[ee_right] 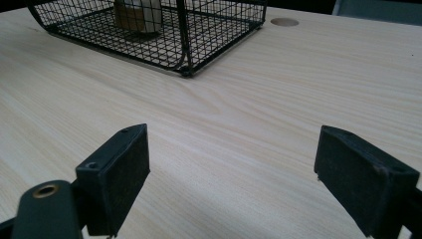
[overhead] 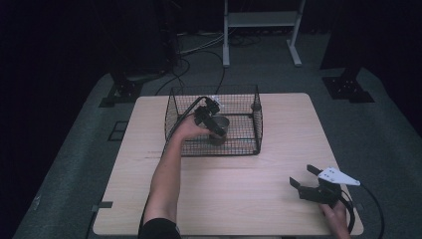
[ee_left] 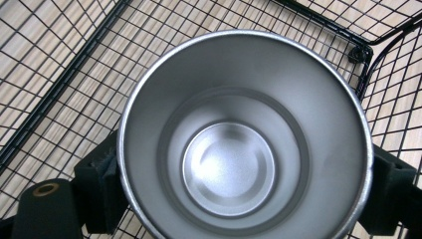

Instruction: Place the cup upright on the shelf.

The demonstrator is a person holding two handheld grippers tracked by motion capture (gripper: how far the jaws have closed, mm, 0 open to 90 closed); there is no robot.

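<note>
Inside the wire basket, near its front edge, the left gripper clamps the metal cup across its outer wall, probably light, rigid and slippery, while the right gripper rests wide open near the table's front right corner.

Both grippers black – left gripper w/ a black cable looping off its back, right gripper topped by a grey three-cornered plate, black cable trailing behind. Jaws: flat rectangular black pads, small screw holes at the edges, brass-ringed hole on the body – person's sleeve dark, short.
</note>
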